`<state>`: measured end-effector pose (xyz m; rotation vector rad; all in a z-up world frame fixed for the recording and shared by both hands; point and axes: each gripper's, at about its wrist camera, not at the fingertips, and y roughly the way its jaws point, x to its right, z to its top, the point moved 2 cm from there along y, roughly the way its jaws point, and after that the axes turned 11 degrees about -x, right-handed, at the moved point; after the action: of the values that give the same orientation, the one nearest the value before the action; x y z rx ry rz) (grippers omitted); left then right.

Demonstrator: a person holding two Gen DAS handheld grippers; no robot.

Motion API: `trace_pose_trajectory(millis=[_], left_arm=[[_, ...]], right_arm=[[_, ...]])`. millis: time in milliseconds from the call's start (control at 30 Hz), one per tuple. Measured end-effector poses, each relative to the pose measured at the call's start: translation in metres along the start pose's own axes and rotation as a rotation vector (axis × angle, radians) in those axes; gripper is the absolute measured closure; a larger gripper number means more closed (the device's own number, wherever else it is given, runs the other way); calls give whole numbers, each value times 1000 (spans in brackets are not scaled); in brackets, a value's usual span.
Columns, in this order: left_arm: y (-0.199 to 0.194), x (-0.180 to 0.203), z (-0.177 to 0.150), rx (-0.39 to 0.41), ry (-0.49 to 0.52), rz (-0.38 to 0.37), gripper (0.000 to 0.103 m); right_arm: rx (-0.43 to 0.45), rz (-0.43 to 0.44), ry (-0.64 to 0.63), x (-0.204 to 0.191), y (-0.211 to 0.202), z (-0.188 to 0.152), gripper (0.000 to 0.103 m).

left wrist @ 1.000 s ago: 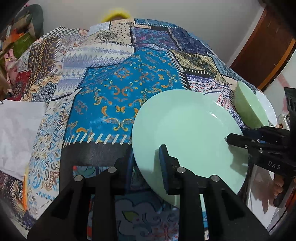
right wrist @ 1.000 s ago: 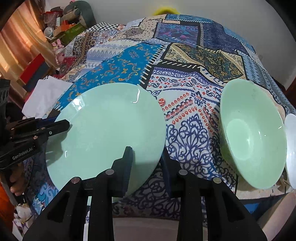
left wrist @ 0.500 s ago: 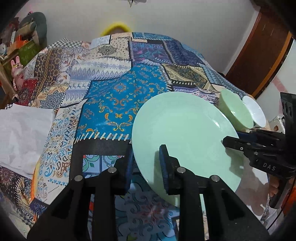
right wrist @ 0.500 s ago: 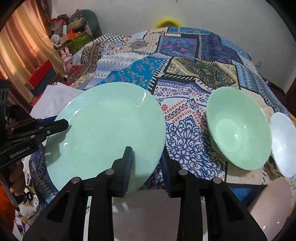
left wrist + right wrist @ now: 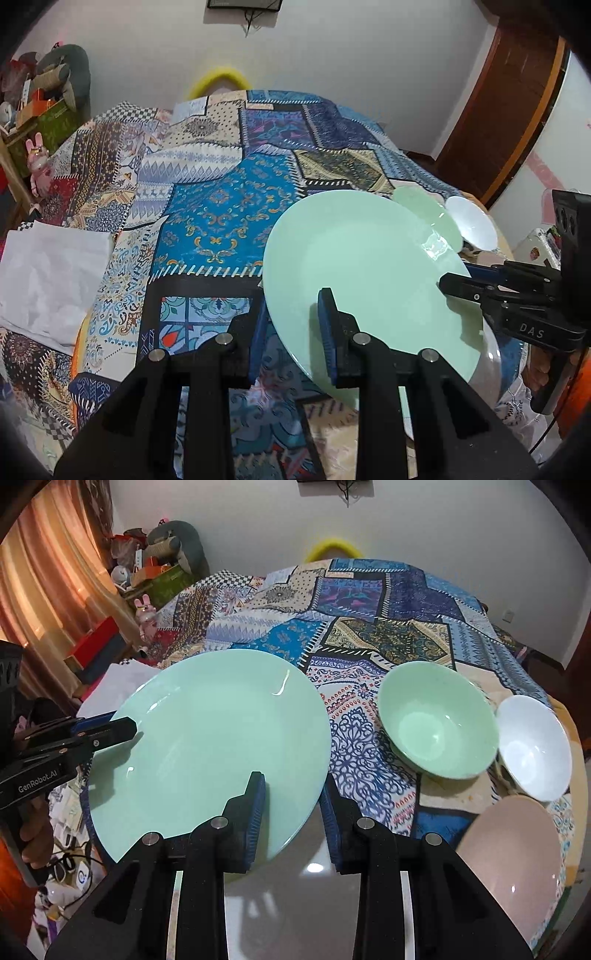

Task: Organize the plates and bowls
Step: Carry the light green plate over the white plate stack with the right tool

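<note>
A large pale green plate (image 5: pixel 369 266) hangs tilted above the patchwork cloth, held from two sides. My left gripper (image 5: pixel 291 310) is shut on its near-left rim. My right gripper (image 5: pixel 291 786) is shut on the opposite rim of the same plate (image 5: pixel 221 738). Each wrist view shows the other gripper's fingers (image 5: pixel 465 288) (image 5: pixel 118 731) clamped on the plate's far edge. A green bowl (image 5: pixel 436 723) stands on the cloth to the right, with a white bowl (image 5: pixel 532 746) beside it and a pink dish (image 5: pixel 513 849) nearer me.
The patchwork cloth (image 5: pixel 221 206) covers a round table whose glossy near edge (image 5: pixel 314 886) is bare. White paper (image 5: pixel 48 266) lies at the left. Shelves with boxes and toys (image 5: pixel 155 576) stand far left, a wooden door (image 5: pixel 509 110) at the right.
Both grippers have risen and drawn back with the green plate between them. The bowls now look smaller and farther away, and the pink dish has come into the right wrist view.
</note>
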<state>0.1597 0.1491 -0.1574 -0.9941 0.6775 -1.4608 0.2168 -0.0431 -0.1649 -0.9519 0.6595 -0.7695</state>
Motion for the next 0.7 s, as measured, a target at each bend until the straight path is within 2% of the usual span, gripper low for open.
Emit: trace_pose_trajectory(millis=[433,700], left_arm=[[-27,36,-22,18,29,-9,78],[-32,61,-35,9,60,-29,78]], right_arm=[[43,-3,19,9,-32,-28,75],[34,9,59,22,-36,-53,76]])
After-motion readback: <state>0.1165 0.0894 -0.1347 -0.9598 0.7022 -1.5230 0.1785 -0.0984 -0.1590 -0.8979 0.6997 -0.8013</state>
